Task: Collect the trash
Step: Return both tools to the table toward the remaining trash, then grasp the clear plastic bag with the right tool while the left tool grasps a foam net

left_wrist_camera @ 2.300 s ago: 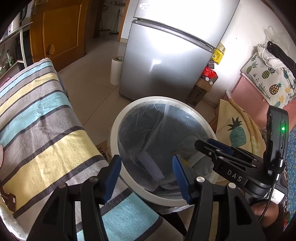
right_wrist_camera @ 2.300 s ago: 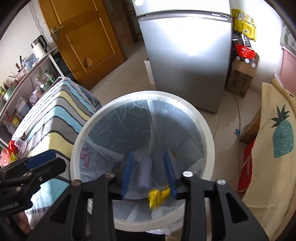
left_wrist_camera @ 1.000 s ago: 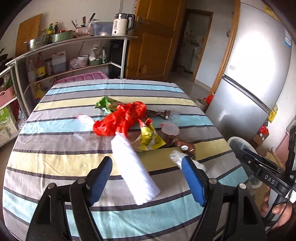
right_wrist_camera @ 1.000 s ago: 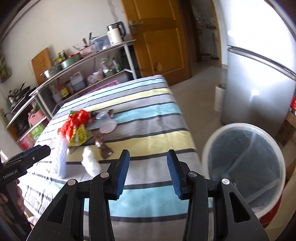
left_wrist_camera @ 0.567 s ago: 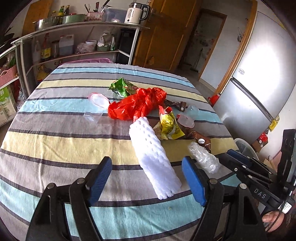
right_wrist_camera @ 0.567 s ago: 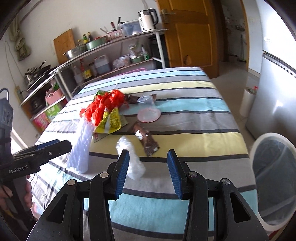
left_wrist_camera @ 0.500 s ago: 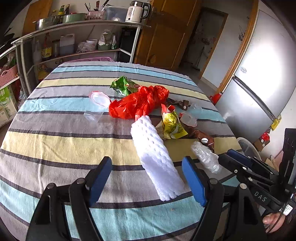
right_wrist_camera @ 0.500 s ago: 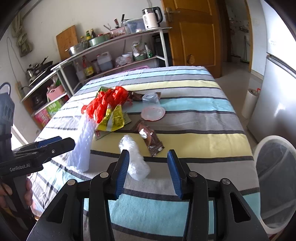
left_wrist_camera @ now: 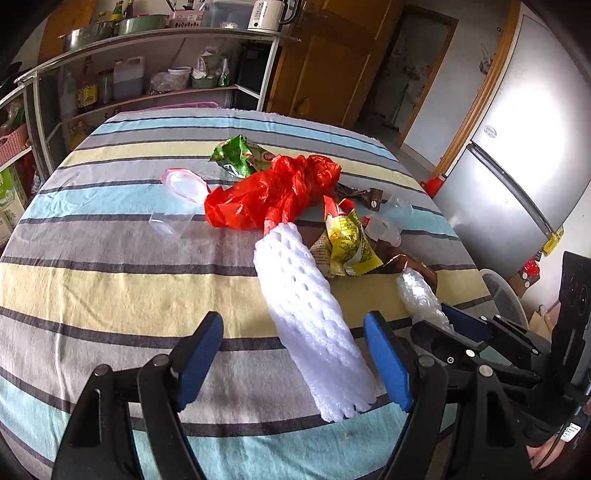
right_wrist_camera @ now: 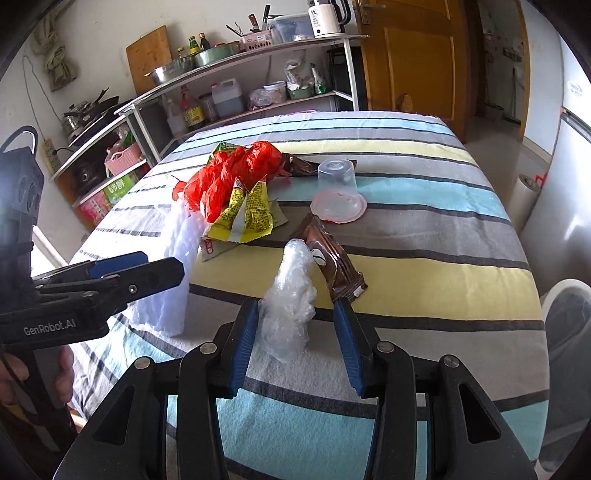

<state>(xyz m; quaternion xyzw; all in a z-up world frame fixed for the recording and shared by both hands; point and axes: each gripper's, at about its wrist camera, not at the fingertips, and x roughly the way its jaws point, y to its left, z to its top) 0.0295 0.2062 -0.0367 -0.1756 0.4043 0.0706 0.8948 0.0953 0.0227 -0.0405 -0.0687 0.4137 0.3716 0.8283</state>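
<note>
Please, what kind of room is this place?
Most likely a home kitchen or dining room: a silver two-door refrigerator, a metal shelf rack with oil bottles and steel bowls, a white electric kettle, and a table under a striped cloth.

On the table (left_wrist_camera: 92, 280), a foam sleeve (left_wrist_camera: 314, 317) lies lengthwise, its near end between the spread jaws of the left gripper (left_wrist_camera: 293, 362). To its right lies a crumpled film wad (right_wrist_camera: 291, 295), its near end between the parted jaws of the right gripper (right_wrist_camera: 295, 347). Just right of the wad lies a snack wrapper (right_wrist_camera: 336, 262). Beyond them a plastic bag (left_wrist_camera: 273, 192) sits mid-table, with a sachet (right_wrist_camera: 247, 214) against its near side. Far right of the bag, an upturned cup (right_wrist_camera: 337, 175) stands behind a lid (right_wrist_camera: 338, 206). A bin (right_wrist_camera: 569, 317) stands off the table's right edge.
</note>
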